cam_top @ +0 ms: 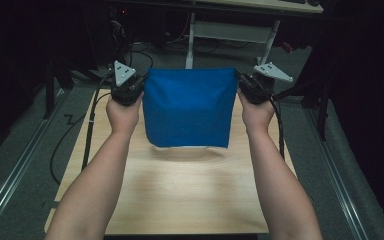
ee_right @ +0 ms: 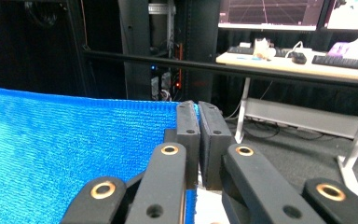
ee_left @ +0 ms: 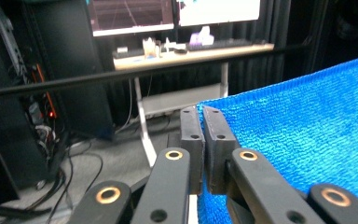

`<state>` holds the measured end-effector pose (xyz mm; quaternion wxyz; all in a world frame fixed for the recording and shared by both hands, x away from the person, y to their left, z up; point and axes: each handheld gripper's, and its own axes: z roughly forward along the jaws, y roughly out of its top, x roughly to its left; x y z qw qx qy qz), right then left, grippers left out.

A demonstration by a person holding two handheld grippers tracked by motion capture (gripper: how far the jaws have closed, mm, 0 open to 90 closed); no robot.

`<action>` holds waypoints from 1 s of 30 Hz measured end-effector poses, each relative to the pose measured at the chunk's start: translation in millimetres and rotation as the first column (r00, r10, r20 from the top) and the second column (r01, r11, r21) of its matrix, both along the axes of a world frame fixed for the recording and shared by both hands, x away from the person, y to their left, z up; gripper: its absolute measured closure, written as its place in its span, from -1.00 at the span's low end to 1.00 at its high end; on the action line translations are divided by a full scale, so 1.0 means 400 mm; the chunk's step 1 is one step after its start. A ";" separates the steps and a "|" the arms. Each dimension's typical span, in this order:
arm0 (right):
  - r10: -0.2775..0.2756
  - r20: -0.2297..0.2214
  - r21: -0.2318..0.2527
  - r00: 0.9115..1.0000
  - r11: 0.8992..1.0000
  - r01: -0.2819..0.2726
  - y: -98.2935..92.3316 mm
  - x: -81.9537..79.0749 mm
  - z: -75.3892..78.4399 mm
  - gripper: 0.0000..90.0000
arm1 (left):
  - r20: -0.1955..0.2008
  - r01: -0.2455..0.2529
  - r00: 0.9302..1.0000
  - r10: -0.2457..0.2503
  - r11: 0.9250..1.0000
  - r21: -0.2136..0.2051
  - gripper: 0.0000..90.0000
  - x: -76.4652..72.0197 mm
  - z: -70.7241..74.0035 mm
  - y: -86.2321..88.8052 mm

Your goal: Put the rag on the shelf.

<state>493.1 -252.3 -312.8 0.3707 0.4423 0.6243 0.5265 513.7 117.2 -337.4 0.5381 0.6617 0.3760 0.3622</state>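
Wooden table [cam_top: 180, 200] beneath hanging blue cloth [cam_top: 187, 107]

Overhead forward-down; two close jaw-level views, shared blue cloth [cam_top: 187, 107]

The right gripper [ee_right: 198, 109] has its black jaws pinched together on the top corner of a blue cloth [ee_right: 70, 154], which spreads out to the left. Behind it run a dark bar [ee_right: 242, 70] and a desk [ee_right: 298, 65] with monitors [ee_right: 270, 13].

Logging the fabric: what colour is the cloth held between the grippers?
Plain bright blue cloth, with a fine woven texture; best seen in the left gripper view.
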 end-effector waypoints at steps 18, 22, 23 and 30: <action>-0.019 -0.231 -0.101 0.973 0.995 -0.005 0.004 0.081 -0.196 0.97 | -0.301 0.097 0.951 -0.066 0.991 0.091 0.96 0.081 -0.223 -0.022; -0.004 -0.257 -0.095 0.966 0.995 -0.021 0.012 0.073 -0.232 0.97 | -0.323 0.106 0.943 -0.076 0.992 0.076 0.96 0.068 -0.257 -0.019; -0.004 -0.257 -0.095 0.966 0.995 -0.021 0.012 0.073 -0.232 0.97 | -0.323 0.106 0.943 -0.076 0.992 0.076 0.96 0.068 -0.257 -0.019; 0.017 -0.315 -0.088 0.949 0.995 -0.047 0.035 0.058 -0.307 0.97 | -0.360 0.132 0.927 -0.106 0.990 0.049 0.96 0.049 -0.307 -0.017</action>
